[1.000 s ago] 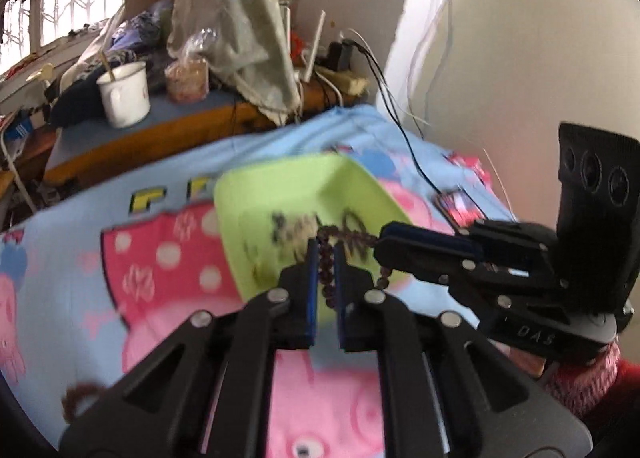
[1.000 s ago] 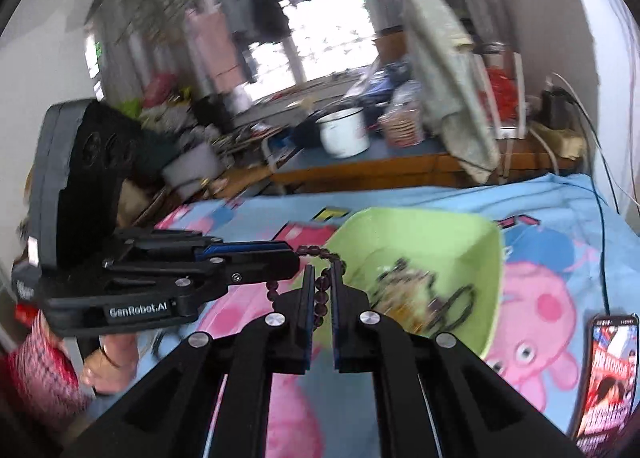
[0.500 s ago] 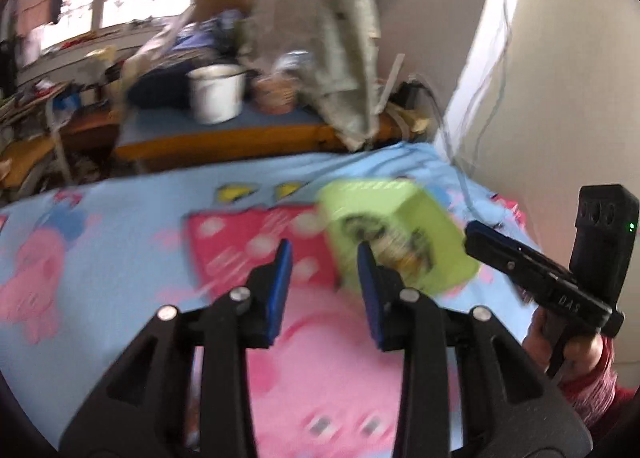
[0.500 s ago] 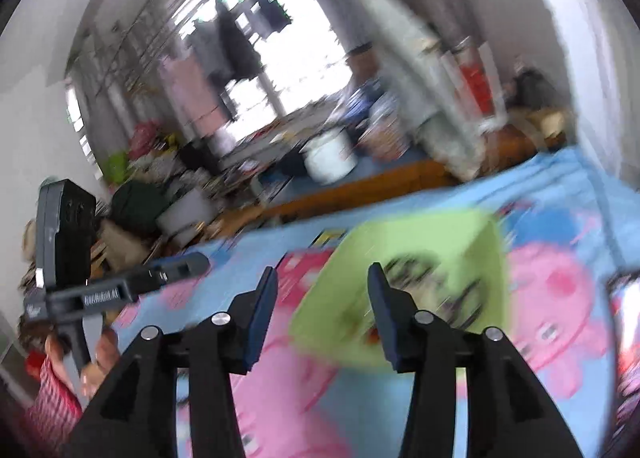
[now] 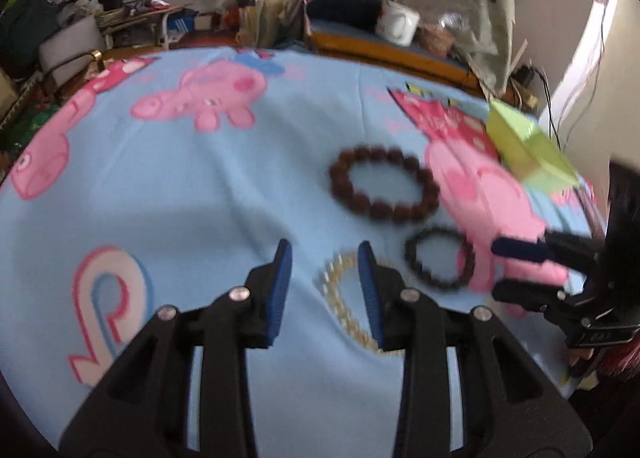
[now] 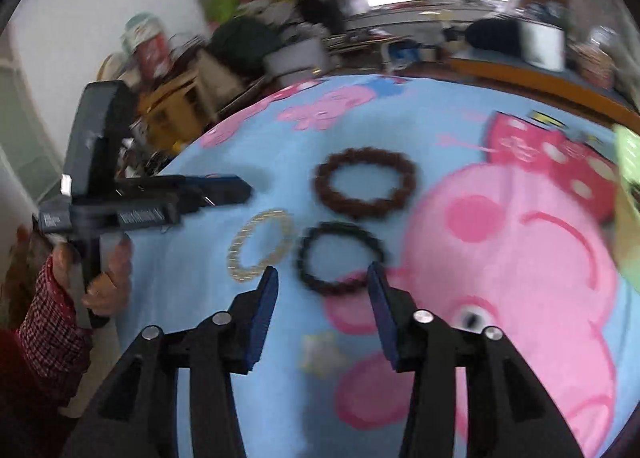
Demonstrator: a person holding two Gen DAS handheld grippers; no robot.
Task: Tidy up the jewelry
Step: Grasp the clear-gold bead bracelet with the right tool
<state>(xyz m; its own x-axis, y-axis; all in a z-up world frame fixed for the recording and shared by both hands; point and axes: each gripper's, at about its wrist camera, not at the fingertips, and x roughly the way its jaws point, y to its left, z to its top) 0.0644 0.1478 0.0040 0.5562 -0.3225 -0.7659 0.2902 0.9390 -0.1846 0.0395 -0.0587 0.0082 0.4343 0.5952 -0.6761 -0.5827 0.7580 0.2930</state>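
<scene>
Three bracelets lie on the blue cartoon blanket point(image 5: 200, 186): a large brown beaded bracelet point(image 5: 424, 182) point(image 6: 404, 186), a small black beaded bracelet point(image 5: 412, 258) point(image 6: 304, 258) and a gold bracelet point(image 5: 332, 290) point(image 6: 240, 246). My left gripper point(image 5: 324, 258) is open and empty, just above the gold bracelet. My right gripper point(image 6: 322, 286) is open and empty, just short of the black bracelet. The green tray point(image 5: 524, 142) sits at the right, its edge showing in the right wrist view point(image 6: 628, 162). Each gripper shows in the other's view: the right one point(image 5: 516, 270) and the left one point(image 6: 240, 190).
A cluttered bench with a white mug point(image 5: 398, 24) and bags runs along the blanket's far edge. A wall with cables point(image 5: 576, 70) is at the right. A chair and boxes point(image 6: 188, 94) stand off the left side.
Both grippers let go of the dark bead bracelet they held over the green tray, opened, and swung left and down to the bracelets lying on the blanket.
</scene>
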